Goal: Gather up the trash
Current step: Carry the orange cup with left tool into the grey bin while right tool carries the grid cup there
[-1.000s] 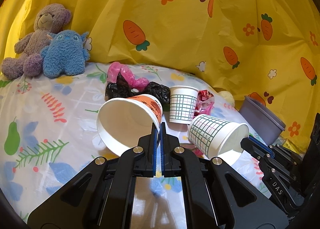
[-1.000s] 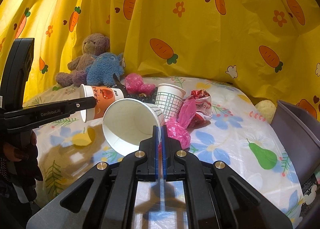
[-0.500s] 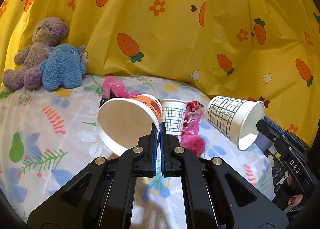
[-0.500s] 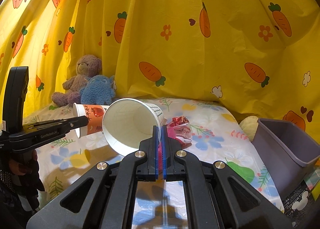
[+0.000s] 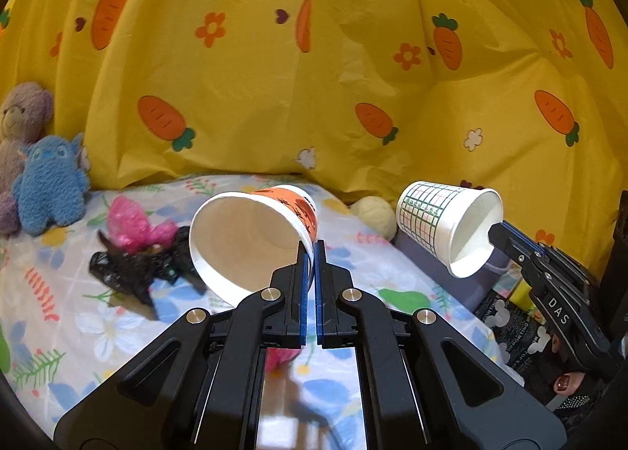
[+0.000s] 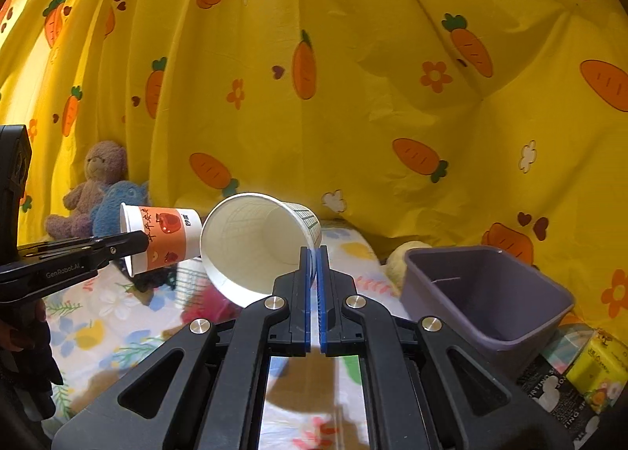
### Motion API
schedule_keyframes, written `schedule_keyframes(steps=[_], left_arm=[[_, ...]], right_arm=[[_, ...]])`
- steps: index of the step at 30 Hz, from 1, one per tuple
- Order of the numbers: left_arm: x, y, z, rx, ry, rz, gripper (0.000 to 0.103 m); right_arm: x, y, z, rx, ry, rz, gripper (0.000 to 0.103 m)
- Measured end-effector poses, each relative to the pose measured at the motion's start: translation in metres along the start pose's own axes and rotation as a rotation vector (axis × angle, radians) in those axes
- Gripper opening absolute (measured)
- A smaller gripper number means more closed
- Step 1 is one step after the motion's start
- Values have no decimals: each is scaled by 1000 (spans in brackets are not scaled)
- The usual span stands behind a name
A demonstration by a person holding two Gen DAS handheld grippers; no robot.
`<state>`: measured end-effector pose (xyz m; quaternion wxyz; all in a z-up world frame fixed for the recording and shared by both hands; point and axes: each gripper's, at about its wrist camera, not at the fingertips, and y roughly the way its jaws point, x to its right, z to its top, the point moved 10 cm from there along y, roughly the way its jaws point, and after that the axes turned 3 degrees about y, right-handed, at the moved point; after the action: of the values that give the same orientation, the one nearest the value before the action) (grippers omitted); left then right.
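Paper cups, orange-printed [image 5: 251,238] and checked [image 6: 255,246], hang from your clamped fingers [image 5: 303,265] (thin rims, light, crushable).

A yellow curtain [image 6: 392,96] printed with orange carrots, small flowers and hearts hangs in folds across the whole back; brighter light glows through it at the far left in the right wrist view; below it lies a bed sheet [image 5: 78,312] patterned with flowers, leaves and green pears; a purple teddy bear [image 5: 19,124] and blue plush monster [image 5: 47,187] sit against the curtain.
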<state>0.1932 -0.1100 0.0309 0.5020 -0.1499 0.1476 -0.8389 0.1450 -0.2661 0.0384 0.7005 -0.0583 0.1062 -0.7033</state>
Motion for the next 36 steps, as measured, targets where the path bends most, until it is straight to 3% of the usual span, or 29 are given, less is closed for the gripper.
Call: schedule_keyframes(steps=[7, 14, 20, 29, 36], left_arm=[[113, 64, 30, -27, 103, -219, 2], [197, 126, 38, -84, 144, -389, 2], [234, 164, 27, -145, 168, -439, 2], [245, 197, 5, -221, 155, -472, 2], [249, 206, -1, -233, 153, -479, 2]], right_arm=[[112, -3, 11, 29, 42, -287, 4], [179, 7, -10, -37, 112, -406, 4], [210, 18, -27, -84, 158, -439, 4], [231, 32, -47, -139, 181, -458, 4], [236, 39, -56, -166, 197, -455, 4]])
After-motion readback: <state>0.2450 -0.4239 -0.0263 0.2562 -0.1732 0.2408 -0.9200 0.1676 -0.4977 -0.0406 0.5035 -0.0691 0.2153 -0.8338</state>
